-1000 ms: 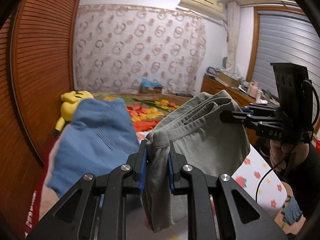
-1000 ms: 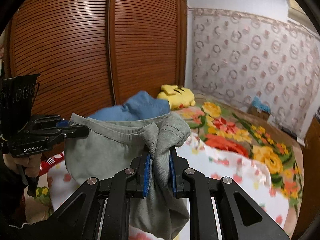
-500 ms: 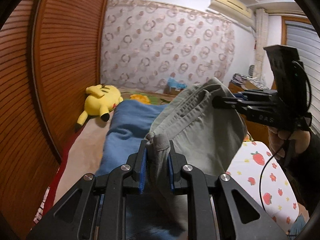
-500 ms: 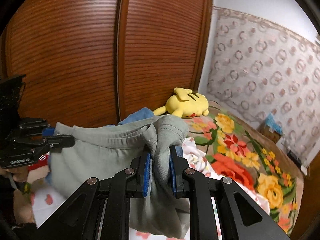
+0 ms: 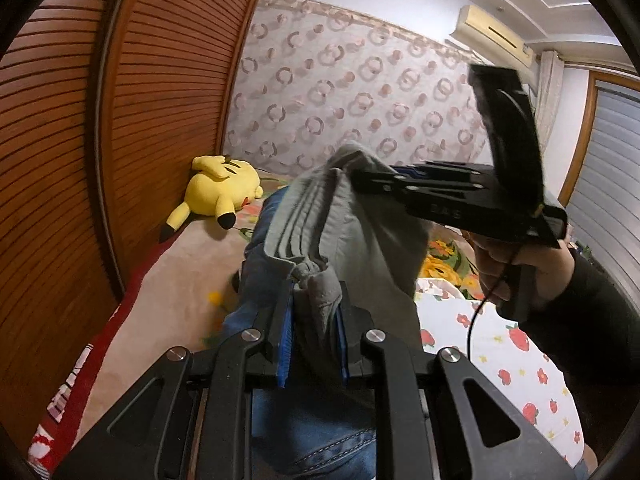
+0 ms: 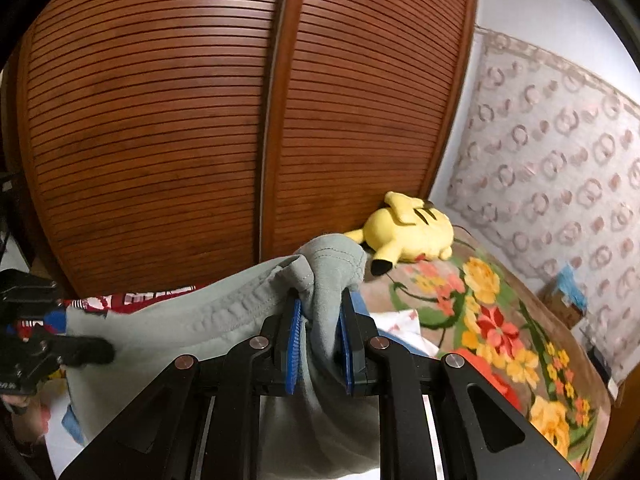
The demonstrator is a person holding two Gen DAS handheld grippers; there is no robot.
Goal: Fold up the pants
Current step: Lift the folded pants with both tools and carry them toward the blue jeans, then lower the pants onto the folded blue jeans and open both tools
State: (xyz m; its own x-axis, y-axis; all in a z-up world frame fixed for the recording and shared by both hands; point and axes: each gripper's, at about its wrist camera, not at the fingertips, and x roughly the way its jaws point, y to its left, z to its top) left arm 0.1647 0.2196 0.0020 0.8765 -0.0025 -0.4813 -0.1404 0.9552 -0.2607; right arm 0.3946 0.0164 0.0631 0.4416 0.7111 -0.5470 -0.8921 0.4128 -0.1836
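Two grippers hold the grey pants (image 5: 360,240) up in the air over the bed (image 5: 168,280), with jeans (image 5: 316,432) under them. Left gripper (image 5: 314,344) pinches one end of the waistband and right gripper (image 6: 320,344) pinches the other end. I think the folding has only begun: the pants hang bunched and must be laid down and folded. A yellow toy (image 6: 412,232) lies far off by the wooden doors.

Grey pants (image 5: 360,240) pinched in left claw (image 5: 314,328) and right claw (image 5: 360,178), above blue jeans (image 5: 316,436).
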